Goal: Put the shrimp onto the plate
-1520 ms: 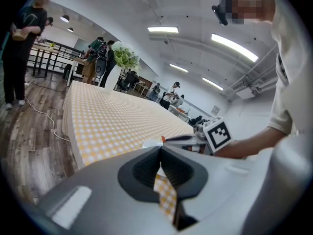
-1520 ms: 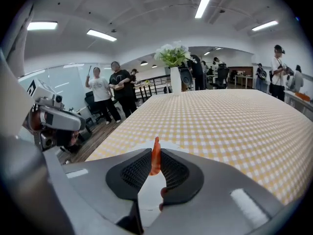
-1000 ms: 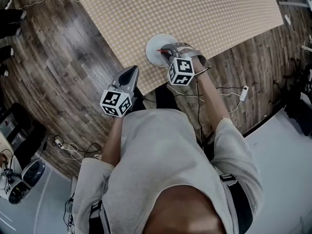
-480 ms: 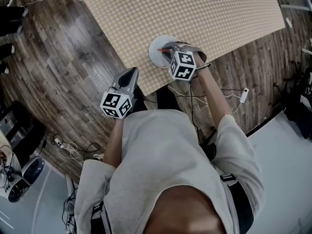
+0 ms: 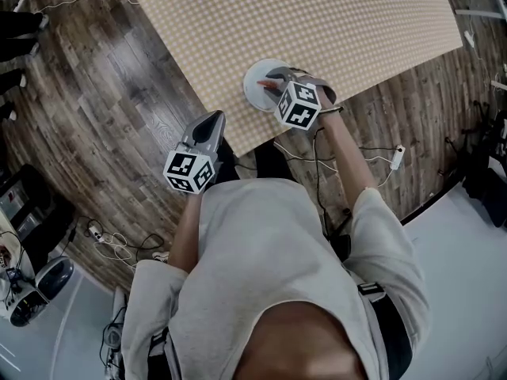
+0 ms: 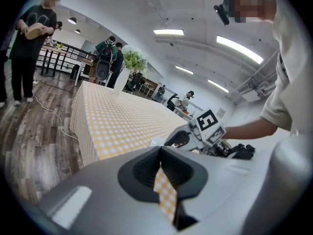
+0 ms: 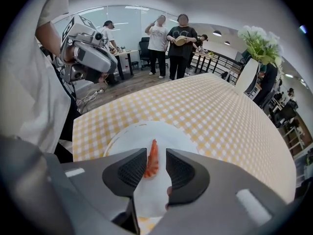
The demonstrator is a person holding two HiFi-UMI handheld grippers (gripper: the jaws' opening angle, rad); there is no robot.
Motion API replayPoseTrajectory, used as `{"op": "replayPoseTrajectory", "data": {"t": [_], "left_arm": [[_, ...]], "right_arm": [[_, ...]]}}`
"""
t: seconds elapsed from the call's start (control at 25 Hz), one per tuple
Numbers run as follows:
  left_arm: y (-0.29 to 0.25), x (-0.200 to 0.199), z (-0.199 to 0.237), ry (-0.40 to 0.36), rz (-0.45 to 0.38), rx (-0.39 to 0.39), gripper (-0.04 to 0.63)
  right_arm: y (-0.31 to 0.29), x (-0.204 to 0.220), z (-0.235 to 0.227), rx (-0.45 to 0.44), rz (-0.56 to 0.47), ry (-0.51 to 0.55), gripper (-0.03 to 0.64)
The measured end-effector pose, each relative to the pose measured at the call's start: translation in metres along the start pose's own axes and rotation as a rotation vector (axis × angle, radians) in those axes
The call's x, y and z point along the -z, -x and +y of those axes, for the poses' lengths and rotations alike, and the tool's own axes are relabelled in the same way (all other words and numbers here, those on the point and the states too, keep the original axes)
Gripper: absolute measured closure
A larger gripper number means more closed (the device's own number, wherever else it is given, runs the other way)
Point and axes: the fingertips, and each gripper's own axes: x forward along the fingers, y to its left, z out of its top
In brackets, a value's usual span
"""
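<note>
A white plate (image 5: 252,76) sits at the near edge of the checked table (image 5: 317,14). In the right gripper view an orange shrimp (image 7: 152,161) lies lengthwise over the plate (image 7: 129,133), between the jaws of my right gripper (image 7: 156,155). The jaws stand slightly apart: the shrimp is against the left pad and white plate shows between it and the right pad. The head view shows that gripper (image 5: 274,80) over the plate. My left gripper (image 5: 211,120) hangs off the table's near edge, shut and empty, with only a sliver of cloth showing between its jaws (image 6: 161,153).
The yellow-checked cloth (image 7: 220,111) stretches far beyond the plate. A white vase of flowers (image 7: 254,58) stands at the far end. Several people stand on the wooden floor (image 5: 103,93) beyond the table. Cables lie on the floor (image 5: 380,150) by my right side.
The right gripper has shifted slightly right and forward over the plate. The left gripper has stayed where it was.
</note>
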Motion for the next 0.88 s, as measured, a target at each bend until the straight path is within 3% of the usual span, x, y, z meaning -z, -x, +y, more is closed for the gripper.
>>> {"op": "replayPoseTrajectory", "data": {"t": [0.24, 0.56, 0.88], "left_arm": [[0.004, -0.005, -0.005, -0.018, -0.013, -0.002, 0.586], [0.006, -0.013, -0.023, -0.05, -0.039, 0.012, 0.586], [0.007, -0.022, -0.045, -0.094, -0.069, 0.003, 0.586]], "right_arm": [[0.016, -0.014, -0.008, 0.073, -0.084, -0.047, 0.551], [0.029, -0.007, 0.005, 0.106, -0.07, -0.025, 0.612], [0.042, 0.0, 0.016, 0.126, -0.095, -0.014, 0.617]]}}
